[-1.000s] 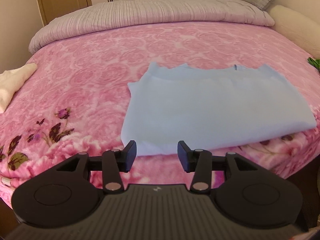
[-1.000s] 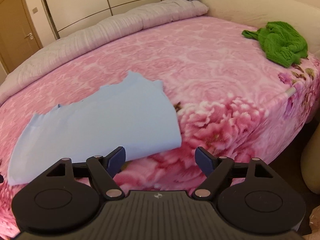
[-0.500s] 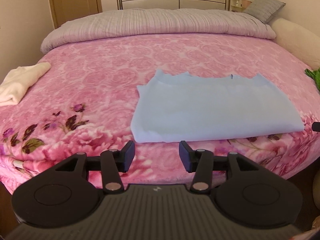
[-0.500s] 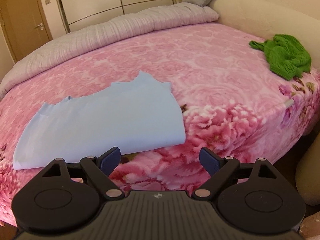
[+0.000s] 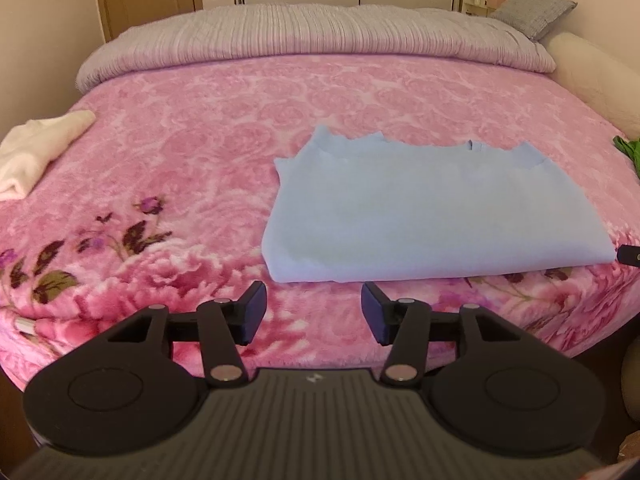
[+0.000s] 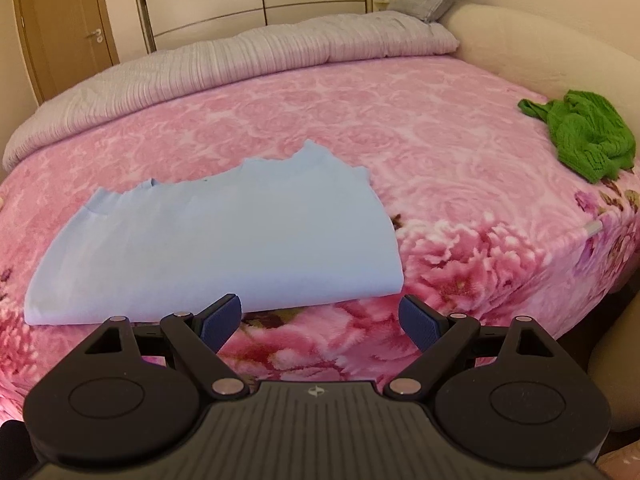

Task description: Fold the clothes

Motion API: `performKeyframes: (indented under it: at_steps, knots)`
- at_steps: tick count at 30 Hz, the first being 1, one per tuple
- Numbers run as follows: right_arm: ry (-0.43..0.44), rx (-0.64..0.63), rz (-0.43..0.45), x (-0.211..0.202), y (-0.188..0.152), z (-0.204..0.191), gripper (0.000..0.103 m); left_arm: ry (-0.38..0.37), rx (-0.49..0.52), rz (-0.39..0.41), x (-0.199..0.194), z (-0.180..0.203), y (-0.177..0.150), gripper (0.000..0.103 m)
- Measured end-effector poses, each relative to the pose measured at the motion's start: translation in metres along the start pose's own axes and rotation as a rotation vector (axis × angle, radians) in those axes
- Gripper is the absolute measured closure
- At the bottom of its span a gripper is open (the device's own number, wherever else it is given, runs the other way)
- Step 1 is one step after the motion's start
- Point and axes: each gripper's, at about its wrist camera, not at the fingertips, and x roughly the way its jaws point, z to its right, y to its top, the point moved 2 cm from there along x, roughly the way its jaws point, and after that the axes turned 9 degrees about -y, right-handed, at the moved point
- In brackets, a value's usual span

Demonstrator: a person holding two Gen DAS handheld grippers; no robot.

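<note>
- I have drawn both hand-held grippers back; the blue shirt point(image 5: 432, 216) now lies farther ahead.
- Left hand-held gripper point(image 5: 313, 312) and right hand-held gripper point(image 6: 321, 322) gape, empty.
- I should pinch the near fold's corners evenly.

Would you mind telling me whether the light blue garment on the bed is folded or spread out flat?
Folded: the light blue garment lies doubled, a rounded fold along its near edge and layered ragged edges at the far side.

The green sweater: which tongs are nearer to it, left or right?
Right. The right tongs see the whole green sweater ahead to their right; from the left tongs only its edge shows, far right.
</note>
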Motion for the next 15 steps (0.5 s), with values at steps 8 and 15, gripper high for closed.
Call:
performKeyframes:
  at_steps: [8, 15]
  knots:
    - [-0.050, -0.016, -0.042, 0.025, 0.006, -0.005, 0.015, -0.056, -0.035, -0.039, 0.039, -0.011, 0.008, 0.054]
    - [0.351, 0.623, -0.161, 0.056, -0.016, 0.069, 0.024, -0.190, -0.099, -0.029, 0.059, -0.025, 0.011, 0.061]
